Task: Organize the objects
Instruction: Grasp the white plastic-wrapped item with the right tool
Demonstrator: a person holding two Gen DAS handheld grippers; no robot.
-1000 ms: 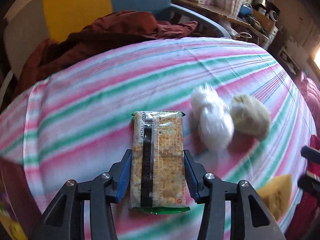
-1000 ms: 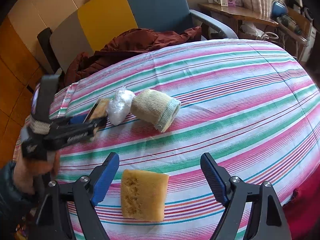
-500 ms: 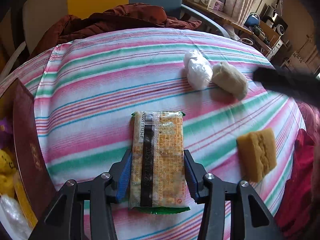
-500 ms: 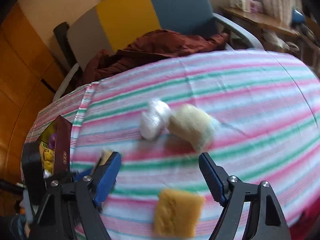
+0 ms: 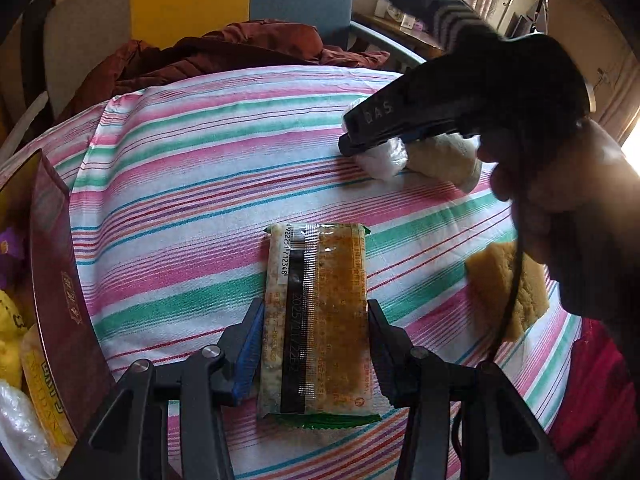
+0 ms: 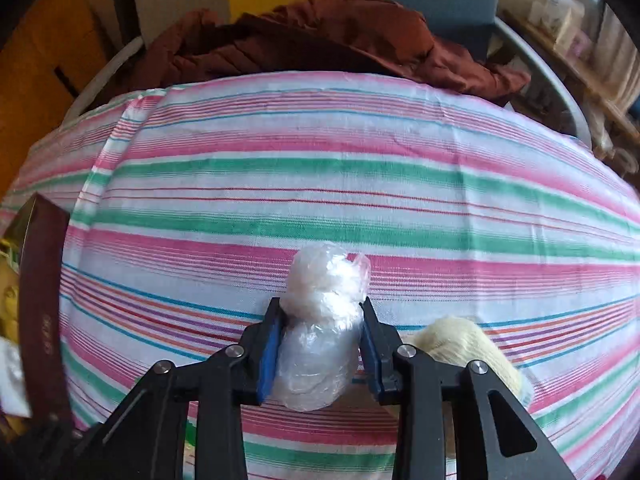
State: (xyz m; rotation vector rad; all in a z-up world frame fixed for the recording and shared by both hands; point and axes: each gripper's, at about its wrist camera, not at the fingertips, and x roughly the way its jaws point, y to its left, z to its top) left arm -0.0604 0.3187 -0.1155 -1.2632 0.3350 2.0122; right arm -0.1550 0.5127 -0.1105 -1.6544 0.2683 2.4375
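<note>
A striped tablecloth [image 5: 200, 184] lay beneath; the left gripper [image 5: 316, 344] clamped a snack packet [image 5: 316, 320], the right gripper [image 6: 320, 344] pinched a plastic-wrapped bundle [image 6: 324, 320], likely for sorting.

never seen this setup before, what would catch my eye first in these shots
Most striking is the striped tablecloth, pink, green and white, filling both views. In the left wrist view, the left gripper has its jaws clamped on a long snack packet held over the cloth. In the right wrist view, the right gripper has its jaws closed around a white plastic-wrapped bundle, with a cream cloth roll just to its right.
</note>
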